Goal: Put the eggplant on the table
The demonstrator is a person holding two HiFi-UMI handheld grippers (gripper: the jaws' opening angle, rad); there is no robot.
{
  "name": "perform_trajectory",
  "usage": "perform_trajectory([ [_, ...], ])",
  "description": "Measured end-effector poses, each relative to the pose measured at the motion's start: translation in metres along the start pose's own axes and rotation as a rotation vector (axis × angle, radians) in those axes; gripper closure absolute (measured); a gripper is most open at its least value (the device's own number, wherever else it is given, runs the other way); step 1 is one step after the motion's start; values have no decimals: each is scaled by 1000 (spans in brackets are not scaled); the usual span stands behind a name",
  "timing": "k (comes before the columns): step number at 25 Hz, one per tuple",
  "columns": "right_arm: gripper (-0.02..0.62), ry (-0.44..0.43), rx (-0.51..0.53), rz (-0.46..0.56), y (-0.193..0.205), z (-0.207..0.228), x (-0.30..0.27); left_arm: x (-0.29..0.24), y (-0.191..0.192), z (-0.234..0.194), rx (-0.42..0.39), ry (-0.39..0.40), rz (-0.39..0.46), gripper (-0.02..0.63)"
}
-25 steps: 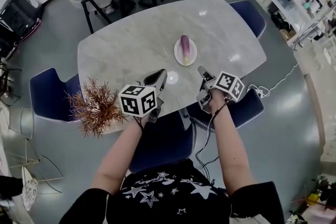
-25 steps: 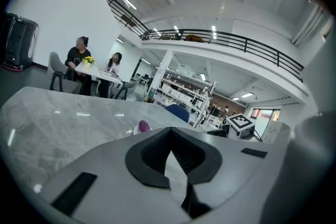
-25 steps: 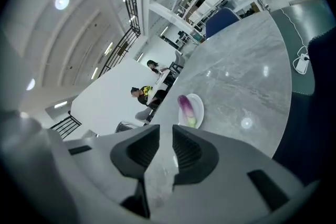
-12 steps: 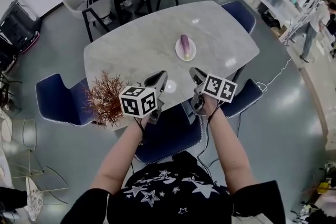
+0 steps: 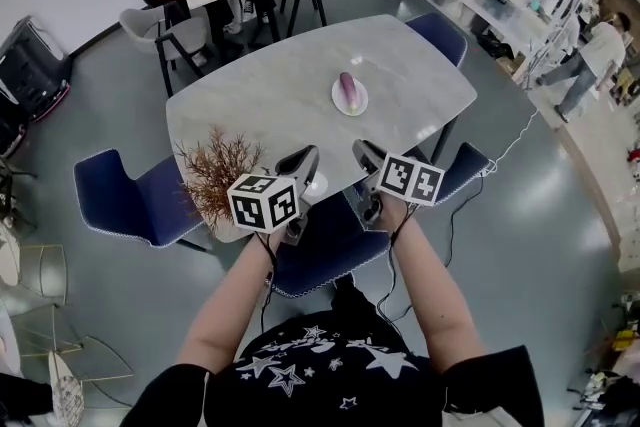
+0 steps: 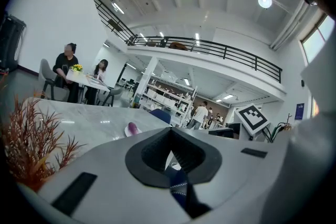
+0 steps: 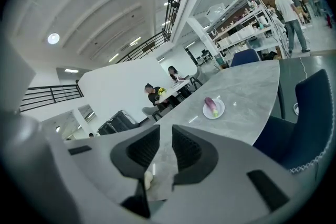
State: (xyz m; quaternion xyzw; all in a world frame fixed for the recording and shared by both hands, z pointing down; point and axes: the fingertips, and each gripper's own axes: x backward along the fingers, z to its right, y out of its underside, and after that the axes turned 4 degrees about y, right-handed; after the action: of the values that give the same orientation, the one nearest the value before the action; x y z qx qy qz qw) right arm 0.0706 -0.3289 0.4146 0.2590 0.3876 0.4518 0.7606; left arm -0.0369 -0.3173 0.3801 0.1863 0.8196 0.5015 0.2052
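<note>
At the left of the head view we see a blue chair point(image 5: 118, 200) and, beside it, a dried reddish-brown plant point(image 5: 222, 170) standing at the near left edge of the marble table point(image 5: 250, 85).

Next comes the left gripper point(image 5: 302, 157), held over the near edge of the table. In the left gripper view its jaws point(image 6: 170, 131) meet at the tips; they are clenched, with nothing between them.

Further along, the eggplant point(image 5: 347, 86) lies on a small white plate point(image 5: 359, 105) at mid-table, toward the far right side, well apart from both grippers. The left gripper view shows the eggplant point(image 6: 132, 128) as a small purple shape on the tabletop beyond the plant.

The right gripper point(image 5: 363, 152) is held just beside the left one, also at the near table edge. In the right gripper view its jaws point(image 7: 165, 132) stand slightly apart with a narrow gap between them; it is released and empty. The same view shows the eggplant point(image 7: 210, 105) on its plate point(image 7: 221, 109) further down the table.

At the right, a second blue chair point(image 5: 462, 170) stands at the table's near right corner.
</note>
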Motion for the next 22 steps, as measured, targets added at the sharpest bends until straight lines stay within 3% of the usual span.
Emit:
perform_trajectory([
  [12, 518, 16, -55, -2, 84, -48, 62, 83, 45, 30, 44, 47, -1, 598],
  [22, 518, 40, -83, 19, 102, -36, 92, 80, 63, 45, 50, 90, -27, 598],
])
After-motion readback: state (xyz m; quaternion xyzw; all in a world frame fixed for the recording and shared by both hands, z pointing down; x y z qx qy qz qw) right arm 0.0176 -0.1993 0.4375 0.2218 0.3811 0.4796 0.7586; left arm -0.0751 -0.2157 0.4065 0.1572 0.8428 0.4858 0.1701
